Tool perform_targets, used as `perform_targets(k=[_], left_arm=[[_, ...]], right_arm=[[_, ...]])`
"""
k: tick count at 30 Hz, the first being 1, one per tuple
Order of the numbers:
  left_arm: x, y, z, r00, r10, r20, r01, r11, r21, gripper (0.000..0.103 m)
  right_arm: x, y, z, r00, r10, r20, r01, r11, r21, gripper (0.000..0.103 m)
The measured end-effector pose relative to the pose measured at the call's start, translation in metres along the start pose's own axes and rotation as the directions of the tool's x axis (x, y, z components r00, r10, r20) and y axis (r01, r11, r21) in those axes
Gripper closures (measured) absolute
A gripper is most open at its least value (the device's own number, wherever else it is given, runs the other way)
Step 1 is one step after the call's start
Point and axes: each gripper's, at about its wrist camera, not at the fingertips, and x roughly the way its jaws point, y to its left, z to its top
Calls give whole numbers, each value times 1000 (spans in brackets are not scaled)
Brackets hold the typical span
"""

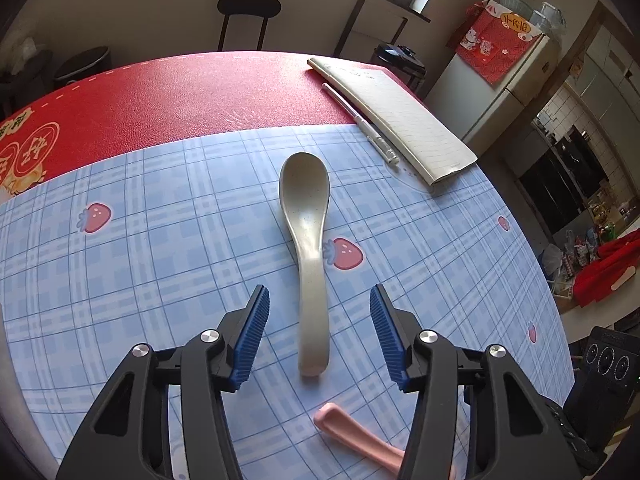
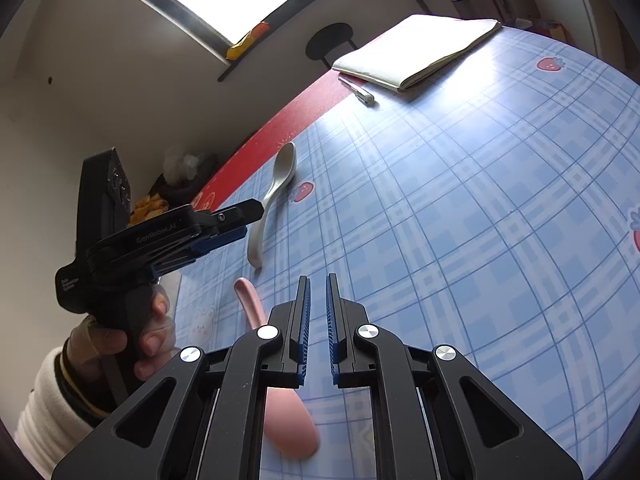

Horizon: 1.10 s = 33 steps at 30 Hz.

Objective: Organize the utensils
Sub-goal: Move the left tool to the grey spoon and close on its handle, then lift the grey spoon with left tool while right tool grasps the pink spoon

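1. The left gripper [image 1: 318, 308] is half open, with the handle of the grey spoon [image 1: 306, 216] between its pads but not touched.
2. The right gripper [image 2: 318, 300] is closed and empty.
3. The pink spoon [image 2: 280, 412] lies on the checked tablecloth [image 2: 460, 220], partly under the right gripper.

We see a beige spoon [image 1: 305, 216] of speckled, satin-smooth ceramic or plastic and a matt pink spoon [image 2: 289, 412]. The tablecloth [image 1: 160, 248] looks like smooth vinyl with faint sheen; the red mat [image 1: 192, 100] is leather-grained. The notebook [image 1: 400, 120] is matt lined paper
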Motion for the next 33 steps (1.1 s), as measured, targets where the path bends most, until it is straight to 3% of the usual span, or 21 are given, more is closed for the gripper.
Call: perform_targets(k=[5,7,8,15,27,33], left_arm=[[12,-5,3,999,43,-2,-42,998,37,65],[16,-7,4,999,54,-3,-54,998,40,76],[17,-7,3,997,74,-4,-74,996,49,89],[0,-1,-9,993,120,14,-120,991,52,89],[-93,0,-54,978,164,132,-176,981,84,89],[-127,9,-83,968,210,136,-218,975,51,89]], right_arm=[[0,1,-1,1000,4,-3,-4,1000,-5,94],[1,1,-1,1000,6,-5,-6,1000,-6,94],[1,1,-1,1000,7,-7,-7,1000,-6,94],[5,1,-1,999,36,-32,-36,999,-12,94],[11,14,-6,996,57,-67,-63,994,-91,94],[13,20,-6,995,80,-67,-88,988,-126,94]])
